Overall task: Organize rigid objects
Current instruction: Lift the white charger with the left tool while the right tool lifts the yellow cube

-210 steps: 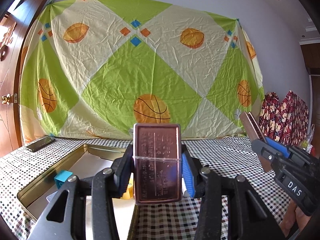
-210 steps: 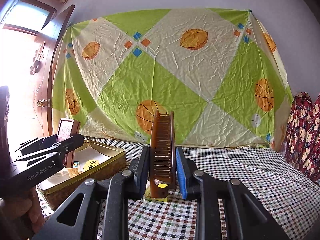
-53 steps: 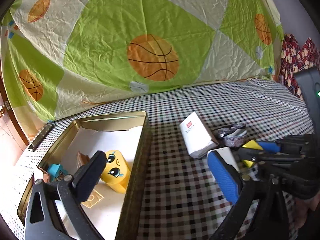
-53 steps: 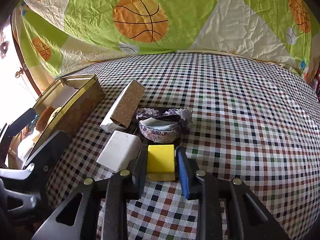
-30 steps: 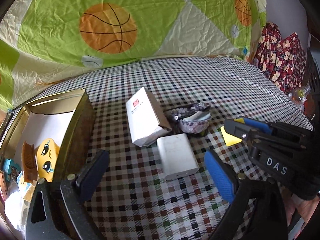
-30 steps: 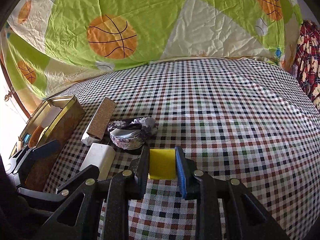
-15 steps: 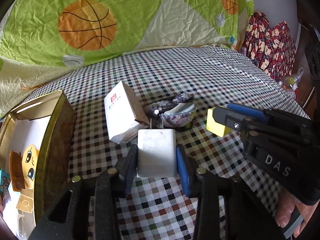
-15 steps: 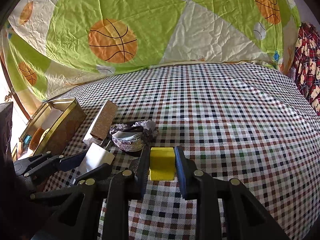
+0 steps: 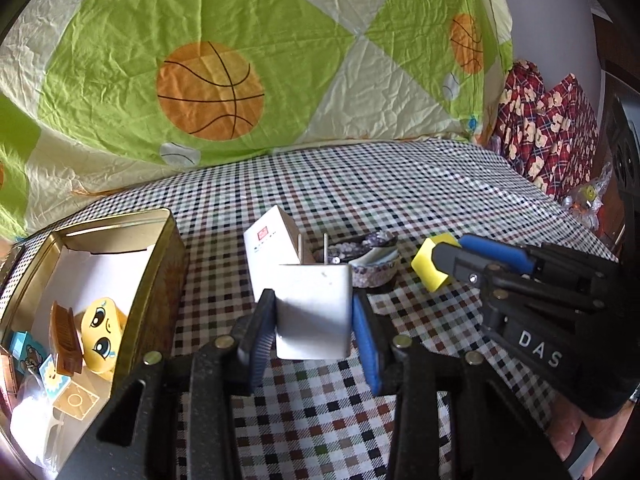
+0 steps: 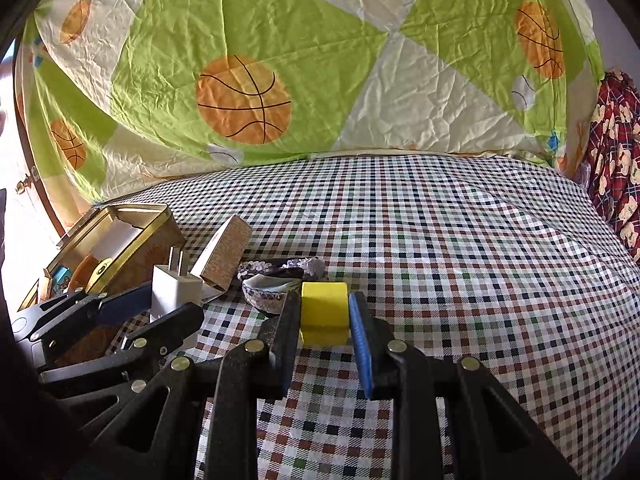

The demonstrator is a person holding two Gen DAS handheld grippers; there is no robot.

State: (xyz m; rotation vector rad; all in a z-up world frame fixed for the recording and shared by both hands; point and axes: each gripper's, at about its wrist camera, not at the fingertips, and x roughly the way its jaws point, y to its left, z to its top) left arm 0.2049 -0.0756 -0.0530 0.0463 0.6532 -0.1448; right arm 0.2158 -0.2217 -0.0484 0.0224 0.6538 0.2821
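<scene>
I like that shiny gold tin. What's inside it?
Inside the gold tin are a yellow face toy, a brown comb, a blue block and small cards. Its near corner is cut off.

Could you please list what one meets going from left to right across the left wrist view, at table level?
Gold tin → white box → white charger in the left gripper → patterned bowl → yellow block in the right gripper.

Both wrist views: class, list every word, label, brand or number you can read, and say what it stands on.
"DAS": white letters on the right claw body, left wrist view.
White box: red mark and small print, too small to read.
Right wrist view: no readable text.
</scene>
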